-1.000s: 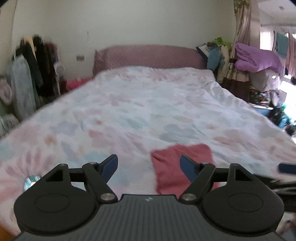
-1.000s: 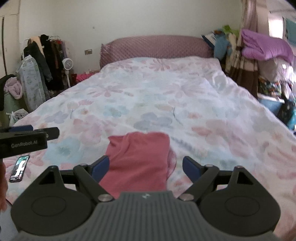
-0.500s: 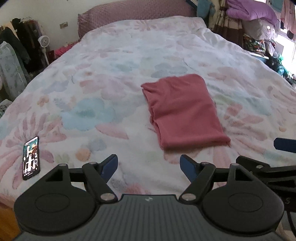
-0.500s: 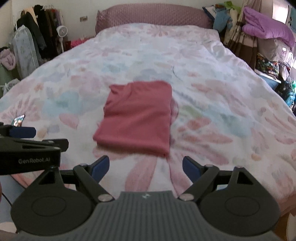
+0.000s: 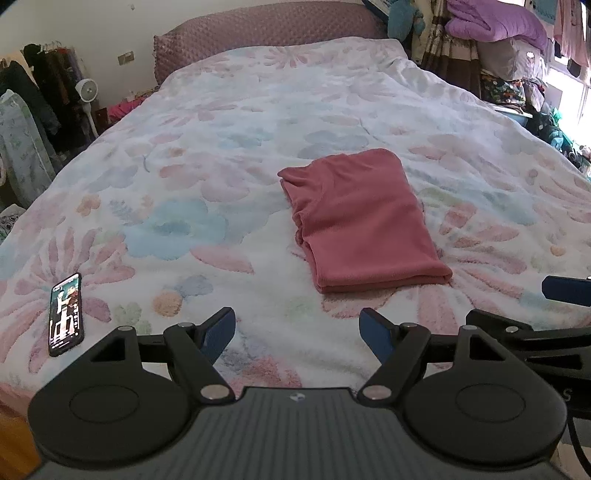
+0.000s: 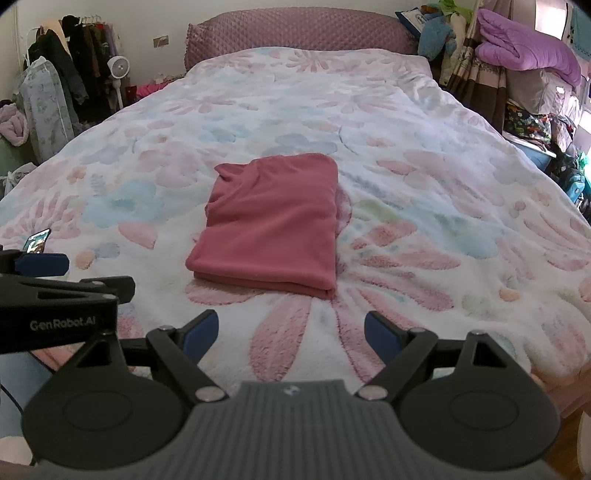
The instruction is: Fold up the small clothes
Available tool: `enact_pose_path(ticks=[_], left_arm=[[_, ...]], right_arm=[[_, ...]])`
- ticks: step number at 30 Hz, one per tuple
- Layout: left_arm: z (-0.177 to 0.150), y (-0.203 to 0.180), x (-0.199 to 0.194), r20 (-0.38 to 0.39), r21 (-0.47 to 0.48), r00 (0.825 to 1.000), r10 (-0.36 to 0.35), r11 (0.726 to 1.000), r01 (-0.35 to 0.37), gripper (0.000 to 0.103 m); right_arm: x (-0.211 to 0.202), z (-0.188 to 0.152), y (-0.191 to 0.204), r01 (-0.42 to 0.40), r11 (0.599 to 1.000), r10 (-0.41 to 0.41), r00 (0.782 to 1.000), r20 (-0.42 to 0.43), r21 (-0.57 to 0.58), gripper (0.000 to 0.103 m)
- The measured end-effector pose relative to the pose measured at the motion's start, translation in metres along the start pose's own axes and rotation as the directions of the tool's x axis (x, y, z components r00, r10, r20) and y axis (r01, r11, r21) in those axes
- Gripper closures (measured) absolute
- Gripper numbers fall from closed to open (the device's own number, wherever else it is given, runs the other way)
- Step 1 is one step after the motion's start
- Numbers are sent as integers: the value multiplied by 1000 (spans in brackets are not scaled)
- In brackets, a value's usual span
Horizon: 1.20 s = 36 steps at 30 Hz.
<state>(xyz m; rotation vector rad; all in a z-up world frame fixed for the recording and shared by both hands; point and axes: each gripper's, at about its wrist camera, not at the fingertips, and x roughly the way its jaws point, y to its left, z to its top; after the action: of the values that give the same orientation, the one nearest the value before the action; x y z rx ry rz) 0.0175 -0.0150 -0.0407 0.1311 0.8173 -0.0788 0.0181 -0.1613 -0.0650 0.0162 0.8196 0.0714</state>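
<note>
A red garment (image 5: 360, 218) lies folded into a neat rectangle on the flowered bedspread (image 5: 207, 155); it also shows in the right wrist view (image 6: 273, 221). My left gripper (image 5: 297, 330) is open and empty, held above the bed's near edge, short of the garment and to its left. My right gripper (image 6: 291, 330) is open and empty, also short of the garment's near edge. The right gripper shows at the right edge of the left wrist view (image 5: 535, 332), and the left gripper shows at the left of the right wrist view (image 6: 55, 295).
A phone (image 5: 66, 314) lies on the bed at the near left; it also shows in the right wrist view (image 6: 37, 240). A headboard (image 6: 295, 33) is at the far end. Hanging clothes (image 6: 55, 81) stand at left, piled bedding (image 6: 524, 55) at right.
Both grippers have drawn back and up from the garment toward the bed's near edge. The folded garment stays where it lay, now wholly in view.
</note>
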Motion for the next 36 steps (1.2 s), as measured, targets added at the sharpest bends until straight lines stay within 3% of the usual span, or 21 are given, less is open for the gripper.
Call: enact_pose_path(ticks=[36], left_arm=[[-3, -1, -3, 1, 11, 1000, -13, 1000, 13, 14]], right_arm=[[-6, 2, 3, -15, 1000, 15, 1000, 15, -9, 21]])
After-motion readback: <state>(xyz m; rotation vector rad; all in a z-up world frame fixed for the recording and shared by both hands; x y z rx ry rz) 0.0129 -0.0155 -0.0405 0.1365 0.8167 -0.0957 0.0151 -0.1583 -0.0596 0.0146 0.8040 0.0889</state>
